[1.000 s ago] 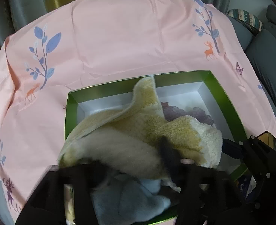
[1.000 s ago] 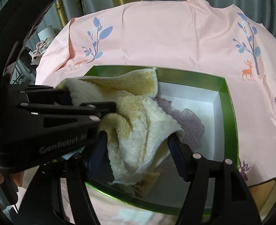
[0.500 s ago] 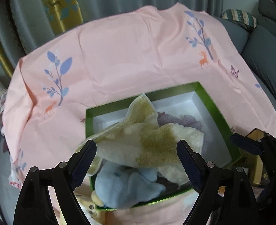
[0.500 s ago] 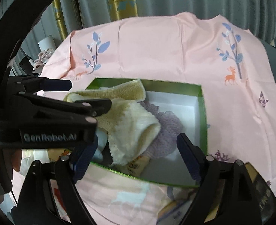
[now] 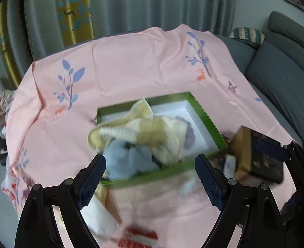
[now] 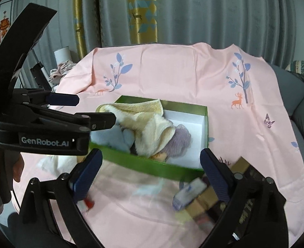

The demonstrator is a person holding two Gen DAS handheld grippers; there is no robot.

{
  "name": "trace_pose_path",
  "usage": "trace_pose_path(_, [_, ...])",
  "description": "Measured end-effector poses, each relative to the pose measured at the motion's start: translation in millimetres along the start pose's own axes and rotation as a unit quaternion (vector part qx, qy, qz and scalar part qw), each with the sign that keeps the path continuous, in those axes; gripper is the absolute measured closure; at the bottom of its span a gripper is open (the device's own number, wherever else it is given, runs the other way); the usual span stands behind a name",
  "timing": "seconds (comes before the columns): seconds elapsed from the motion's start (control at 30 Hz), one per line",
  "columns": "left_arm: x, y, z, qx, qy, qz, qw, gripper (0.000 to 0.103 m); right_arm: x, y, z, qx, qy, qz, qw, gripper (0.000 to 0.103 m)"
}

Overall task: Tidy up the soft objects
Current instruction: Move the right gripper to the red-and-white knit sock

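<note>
Both the left gripper [image 5: 150, 177] and right gripper [image 6: 151, 170], just opened wide and empty, are being withdrawn from the yellow towel [image 6: 143, 119] ahead in the green box [image 6: 152, 165]; another soft item is being called for.

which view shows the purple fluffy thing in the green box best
The right wrist view. There the purple fluffy cloth lies sharp and mostly uncovered against the white floor of the green box, beside the cream towel. In the left wrist view it is blurred, and the towel hides most of it, leaving only an edge.
</note>
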State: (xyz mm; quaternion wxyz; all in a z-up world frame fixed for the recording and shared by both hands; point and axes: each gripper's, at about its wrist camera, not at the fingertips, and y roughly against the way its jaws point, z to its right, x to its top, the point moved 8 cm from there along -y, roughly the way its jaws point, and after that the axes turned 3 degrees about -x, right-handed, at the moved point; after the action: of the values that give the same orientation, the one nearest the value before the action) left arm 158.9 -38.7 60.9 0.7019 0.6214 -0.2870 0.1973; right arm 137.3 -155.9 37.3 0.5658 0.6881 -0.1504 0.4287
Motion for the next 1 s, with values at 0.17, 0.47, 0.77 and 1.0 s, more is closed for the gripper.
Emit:
trace_pose_path(0.17, [-36, 20, 0, -0.012, 0.007, -0.002, 0.9999, 0.015, -24, 21, -18, -0.005, 0.025, -0.003, 1.0, 0.007])
trace_pose_path(0.47, [-95, 33, -19, -0.011, 0.045, -0.012, 0.9989, 0.015, -59, 25, -47, 0.007, 0.047, -0.029, 0.998, 0.006])
trace_pose_path(0.77, [-143, 22, -45, -0.036, 0.12, -0.024, 0.9919, 0.015, -103, 8, -71, 0.052, 0.035, -0.057, 0.996, 0.006])
trace_pose_path(1.0, [-183, -4, -56, -0.057, 0.157, -0.051, 0.9847, 0.015, -137, -15, -94, 0.106, 0.023, -0.081, 0.991, 0.006])
